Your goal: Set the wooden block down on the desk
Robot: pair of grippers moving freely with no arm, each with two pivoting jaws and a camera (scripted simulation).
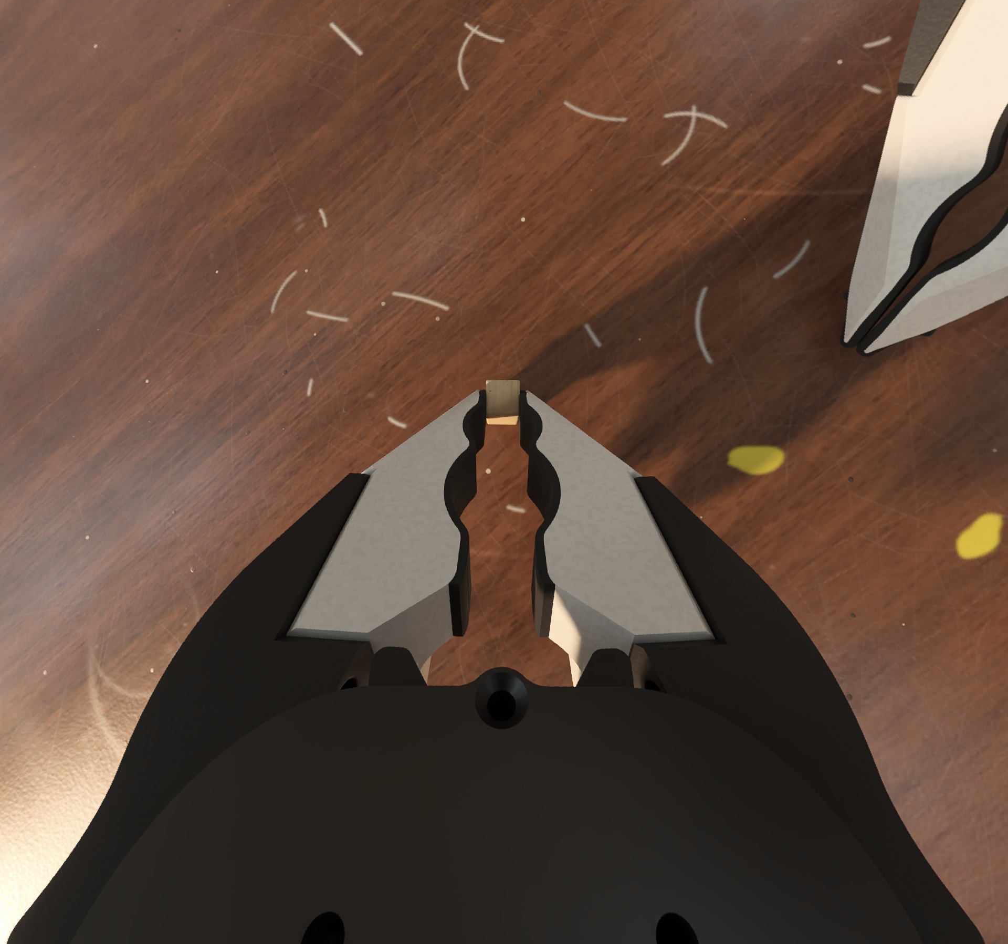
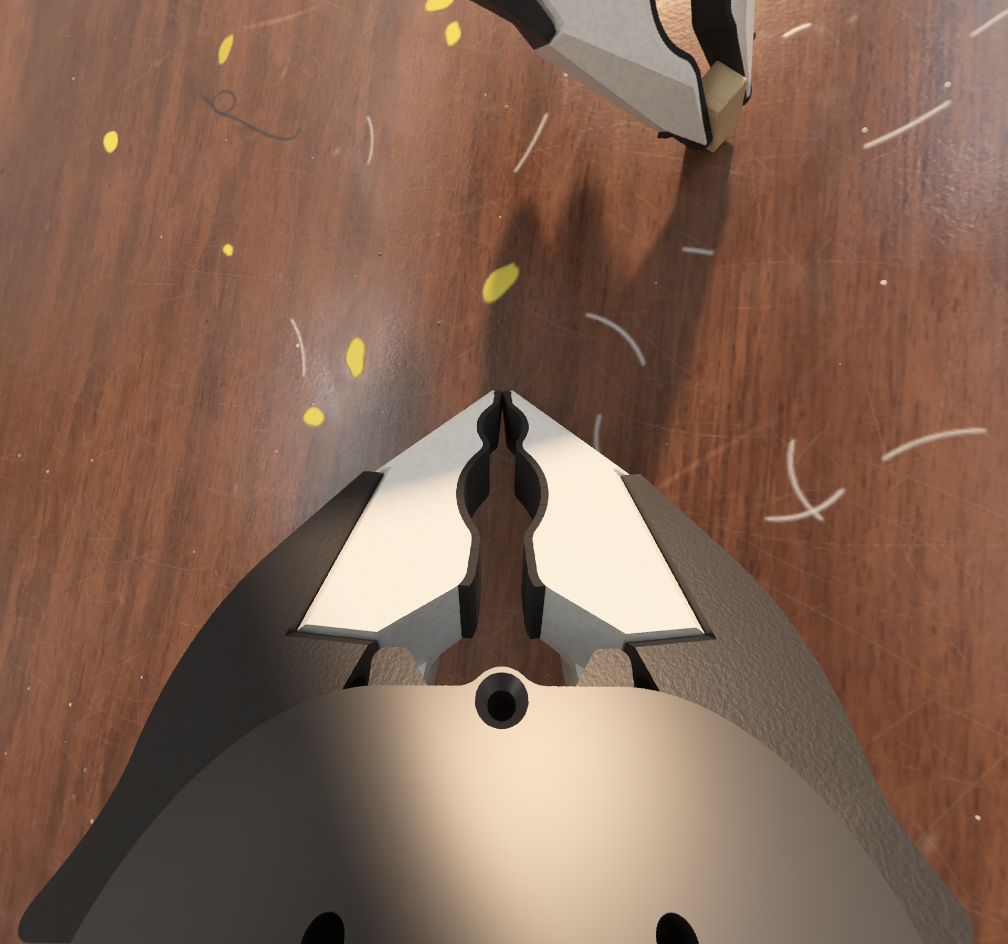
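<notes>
A small pale wooden block [image 1: 502, 401] sits pinched between the tips of my left gripper [image 1: 502, 399], just above or at the dark brown desk [image 1: 273, 154]. In the right wrist view the same block [image 2: 723, 99] shows at the top right, its lower corner at the desk surface, still between the left gripper's fingers [image 2: 627, 45]. My right gripper [image 2: 501, 397] is shut and empty, its tips touching, low over the desk. It also shows at the right edge of the left wrist view [image 1: 862, 342].
The desk [image 2: 163, 427] is scratched with pale marks and dotted with yellow paint spots [image 2: 499, 282], also seen in the left wrist view [image 1: 755, 459]. A dark scribble [image 2: 245, 116] lies at the left.
</notes>
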